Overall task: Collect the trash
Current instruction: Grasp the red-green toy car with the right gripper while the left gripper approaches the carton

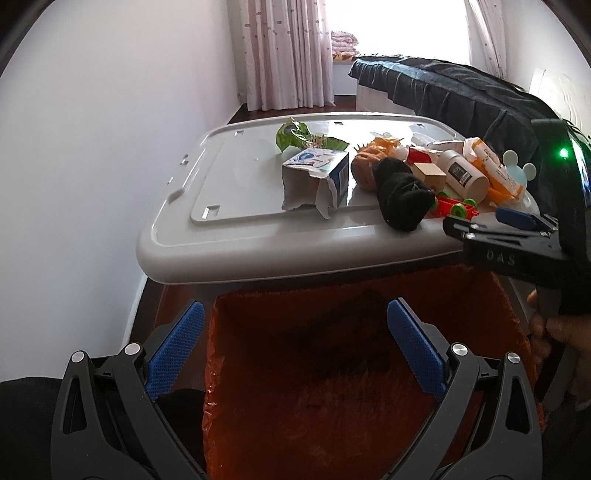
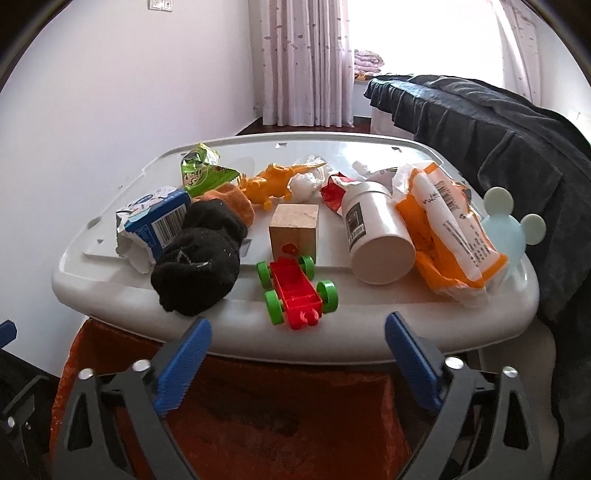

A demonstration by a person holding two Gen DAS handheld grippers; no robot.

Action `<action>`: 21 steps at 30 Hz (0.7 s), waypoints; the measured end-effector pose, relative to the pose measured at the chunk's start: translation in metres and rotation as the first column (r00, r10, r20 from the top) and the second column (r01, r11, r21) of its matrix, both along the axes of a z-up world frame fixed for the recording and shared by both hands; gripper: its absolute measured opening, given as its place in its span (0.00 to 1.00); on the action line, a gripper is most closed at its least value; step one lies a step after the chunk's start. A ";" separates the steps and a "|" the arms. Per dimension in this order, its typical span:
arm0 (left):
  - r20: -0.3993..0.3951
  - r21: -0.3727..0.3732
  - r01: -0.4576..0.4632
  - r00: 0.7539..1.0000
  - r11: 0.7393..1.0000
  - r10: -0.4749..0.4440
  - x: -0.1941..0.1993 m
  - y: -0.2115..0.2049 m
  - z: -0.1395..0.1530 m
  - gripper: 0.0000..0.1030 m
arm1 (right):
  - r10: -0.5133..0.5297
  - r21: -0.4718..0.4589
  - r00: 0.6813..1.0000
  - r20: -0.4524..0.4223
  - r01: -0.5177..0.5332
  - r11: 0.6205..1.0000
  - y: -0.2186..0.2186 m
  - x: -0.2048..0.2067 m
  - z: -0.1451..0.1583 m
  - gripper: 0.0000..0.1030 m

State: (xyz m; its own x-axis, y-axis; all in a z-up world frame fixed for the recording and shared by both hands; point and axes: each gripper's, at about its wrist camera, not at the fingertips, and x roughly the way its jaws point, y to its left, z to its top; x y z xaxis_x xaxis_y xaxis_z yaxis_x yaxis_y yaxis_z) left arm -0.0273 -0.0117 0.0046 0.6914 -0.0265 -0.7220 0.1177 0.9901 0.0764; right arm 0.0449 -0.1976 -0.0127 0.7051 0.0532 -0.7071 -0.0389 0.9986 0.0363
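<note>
Trash, such as the torn milk carton (image 2: pixel 155 221) and orange wrapper (image 2: pixel 448 225), is mixed among toys on the table (image 2: pixel 369 328). Both grippers' jaws are spread, empty, above the orange-lined bin (image 1: pixel 314 369). Toys should be left.

A: What sort of room is it?

B: A bedroom, with a plain white wall (image 2: pixel 110 92) on the left and a switch plate (image 2: pixel 159 4) high up on it.

A: And the far end?

B: Pale curtains (image 2: pixel 306 62) with small spots hang to the dark wooden floor (image 2: pixel 255 127). Beside them a window (image 1: pixel 399 26) glares white with daylight.

A: Any furniture?

B: A bed (image 2: pixel 491 122) on the right under a dark blue cover. Folded pink bedding (image 1: pixel 344 41) sits on the sill near the window.

A: The light?

B: Daylight only, strong from the back, gleaming on the grey plastic surface (image 1: pixel 258 254).
</note>
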 end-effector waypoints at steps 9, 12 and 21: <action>-0.004 0.004 0.004 1.000 1.000 -0.004 -0.001 -0.001 0.000 0.94 | 0.028 0.029 0.999 -0.015 -0.028 0.999 -0.002 0.023 -0.010 0.66; -0.007 0.011 0.009 1.000 1.000 -0.009 -0.001 -0.002 0.000 0.94 | 0.054 0.031 0.998 -0.021 -0.053 0.998 0.001 0.032 -0.013 0.60; -0.010 0.029 -0.006 1.000 1.000 0.006 0.000 -0.001 -0.003 0.94 | 0.060 0.024 0.998 0.004 -0.060 0.998 0.002 0.046 -0.022 0.37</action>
